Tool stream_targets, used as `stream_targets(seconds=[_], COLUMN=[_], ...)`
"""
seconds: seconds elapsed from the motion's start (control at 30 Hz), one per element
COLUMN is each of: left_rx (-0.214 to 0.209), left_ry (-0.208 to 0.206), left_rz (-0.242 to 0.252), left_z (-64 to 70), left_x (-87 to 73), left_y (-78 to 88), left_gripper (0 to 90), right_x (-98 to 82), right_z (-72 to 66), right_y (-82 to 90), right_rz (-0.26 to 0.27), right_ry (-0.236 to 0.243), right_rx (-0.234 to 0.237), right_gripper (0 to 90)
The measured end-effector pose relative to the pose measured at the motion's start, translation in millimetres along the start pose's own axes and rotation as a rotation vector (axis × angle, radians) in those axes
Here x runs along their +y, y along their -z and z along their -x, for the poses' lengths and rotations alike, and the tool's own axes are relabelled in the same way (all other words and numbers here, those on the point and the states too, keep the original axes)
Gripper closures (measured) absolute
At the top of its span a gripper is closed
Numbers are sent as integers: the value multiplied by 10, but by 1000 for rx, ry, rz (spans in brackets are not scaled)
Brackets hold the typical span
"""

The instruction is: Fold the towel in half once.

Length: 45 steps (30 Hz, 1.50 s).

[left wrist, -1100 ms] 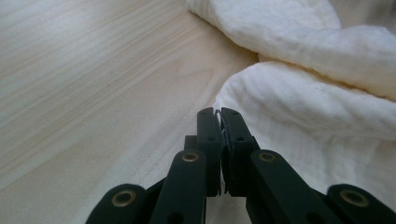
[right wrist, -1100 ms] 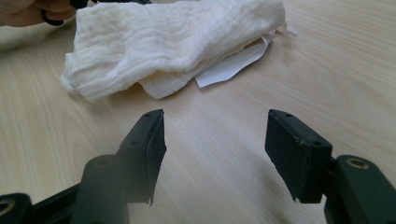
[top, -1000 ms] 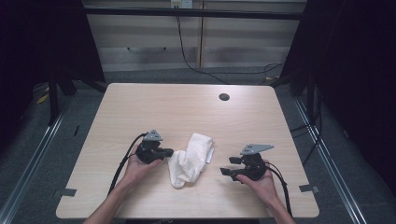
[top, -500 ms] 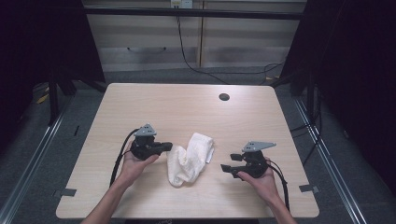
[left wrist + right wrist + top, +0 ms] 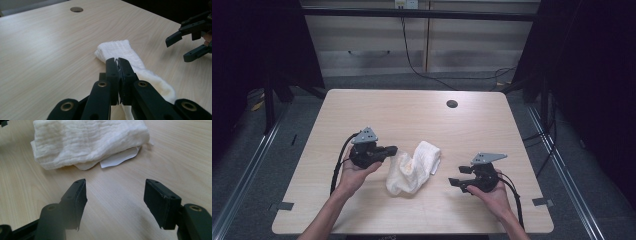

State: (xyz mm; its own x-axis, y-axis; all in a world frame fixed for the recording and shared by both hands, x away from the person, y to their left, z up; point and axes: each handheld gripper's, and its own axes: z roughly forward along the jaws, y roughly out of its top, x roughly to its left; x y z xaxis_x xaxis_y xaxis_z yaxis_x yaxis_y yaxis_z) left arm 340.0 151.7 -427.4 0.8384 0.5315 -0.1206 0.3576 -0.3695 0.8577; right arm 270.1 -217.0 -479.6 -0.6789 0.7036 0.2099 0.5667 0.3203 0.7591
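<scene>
- Nearest, low in the frame of the high view, the person's two forearms come in from the bottom edge, one gripper in each hand, with the white towel (image 5: 413, 168) between them at lower centre.
- The left gripper (image 5: 388, 150) sits a little higher in the frame than it did a second ago. Its jaws are pressed tight together on an edge of the cloth, and in the left gripper view the pinch (image 5: 118, 65) sits at the middle of the frame with the fabric trailing away behind it.
- That end of the towel now stands up off the table (image 5: 377, 112); I take this as the start of a lift to open the bundle out.
- The right gripper (image 5: 455, 183), at lower right, has kept its place. Its jaws stand wide apart and hold nothing, aimed at the cloth but short of it.
- In the right gripper view a white tag (image 5: 120, 157) pokes out from under the folds at upper centre.
- Farther up the table, a round cable hole (image 5: 452, 104) lies well clear of the work.
</scene>
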Motion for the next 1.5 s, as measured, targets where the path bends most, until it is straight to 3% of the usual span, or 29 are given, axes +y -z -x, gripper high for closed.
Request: stream_targets(seconds=[0.23,0.47,0.6,0.67,0.8,0.97,1.1,1.13,1.33,1.5], left_rx=[4,26,14,-16,-36,-15,17,17,83,99], left_ry=[-24,-83,-123,-143,-149,-90,-51,-51,52,71], left_rz=[56,112,150,186,202,116,51,51,-6,-32], left_z=[33,105,214,300,318,129,-5,-5,-312,-380], left_x=[217,679,868,905,815,273,-63,-63,-374,-475], left_y=[135,257,336,432,534,618,699,699,698,629], left_gripper=[878,878,879,878,877,877,877,877,877,877], right_x=[49,99,92,87,84,103,122,132,277,448], right_z=[52,75,87,92,92,88,78,77,80,141], right_y=[45,76,121,150,198,181,142,131,-15,-177], right_rz=[25,46,54,63,73,72,64,62,42,40], right_ry=[-12,-20,-24,-29,-28,-24,-22,-16,13,25], right_rx=[-14,-16,-22,-27,-35,-32,-29,-30,-20,2], right_gripper=[345,345,344,344,344,347,353,360,428,502])
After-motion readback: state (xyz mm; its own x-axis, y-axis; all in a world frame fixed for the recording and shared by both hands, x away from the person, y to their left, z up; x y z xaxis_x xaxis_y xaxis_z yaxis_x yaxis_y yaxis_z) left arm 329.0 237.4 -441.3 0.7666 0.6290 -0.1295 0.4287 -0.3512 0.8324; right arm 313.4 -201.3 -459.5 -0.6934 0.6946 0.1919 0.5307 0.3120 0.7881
